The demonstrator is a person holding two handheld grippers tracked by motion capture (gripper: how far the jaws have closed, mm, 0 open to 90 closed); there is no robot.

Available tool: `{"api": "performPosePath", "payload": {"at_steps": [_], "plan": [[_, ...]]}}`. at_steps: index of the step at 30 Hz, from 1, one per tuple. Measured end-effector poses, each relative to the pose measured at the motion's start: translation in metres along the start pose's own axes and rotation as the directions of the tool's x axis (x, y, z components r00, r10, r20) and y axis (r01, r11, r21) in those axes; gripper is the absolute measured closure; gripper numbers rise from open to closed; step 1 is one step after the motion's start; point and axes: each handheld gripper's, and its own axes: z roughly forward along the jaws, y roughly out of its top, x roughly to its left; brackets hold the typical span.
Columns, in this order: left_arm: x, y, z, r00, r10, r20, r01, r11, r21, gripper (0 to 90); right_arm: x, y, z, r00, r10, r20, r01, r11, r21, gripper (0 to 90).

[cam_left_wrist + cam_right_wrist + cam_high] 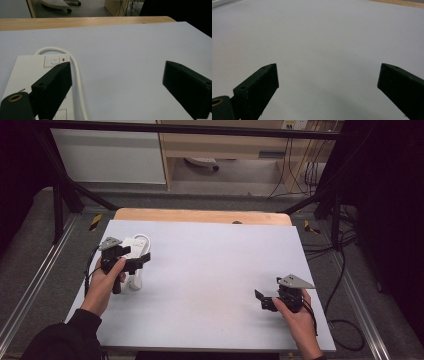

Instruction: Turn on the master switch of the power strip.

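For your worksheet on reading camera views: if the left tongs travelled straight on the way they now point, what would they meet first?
Probably nothing: between the open left tongs lies bare white table sheet as far as the wooden edge. The power strip sits under one jaw only, so it may be grazed; depth is unclear.

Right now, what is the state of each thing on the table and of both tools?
Left tool: open, holding nothing, one jaw over the power strip.
Right tool: open, holding nothing, above bare table.
Power strip: lying flat, nothing plugged in where visible.
White cable: loose, curving beside the strip.
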Motion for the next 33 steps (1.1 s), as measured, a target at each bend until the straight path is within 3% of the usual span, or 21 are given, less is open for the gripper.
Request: {"api": "performPosePath", "payload": {"at_steps": [19, 22, 33], "plan": [[-0.011, -0.030, -0.030, 0.9999, 0.004, 0.014, -0.004, 0.9998, -0.017, 7.3, 0.001, 0.000, 0.001, 1.0000, 0.001, -0.005, -0.001, 1.000, 0.005, 3.8], [-0.012, -0.035, -0.035, 1.0000, -0.003, -0.009, 0.003, 0.9996, -0.030, 7.7, 0.001, 0.000, 0.001, 1.0000, 0.001, -0.004, -0.001, 1.000, 0.005, 3.9], [-0.016, -0.047, -0.052, 0.9999, 0.000, 0.017, 0.001, 0.9991, -0.042, 7.9, 0.001, 0.000, 0.001, 1.0000, 0.000, -0.004, 0.000, 1.000, 0.004, 3.8]]}}
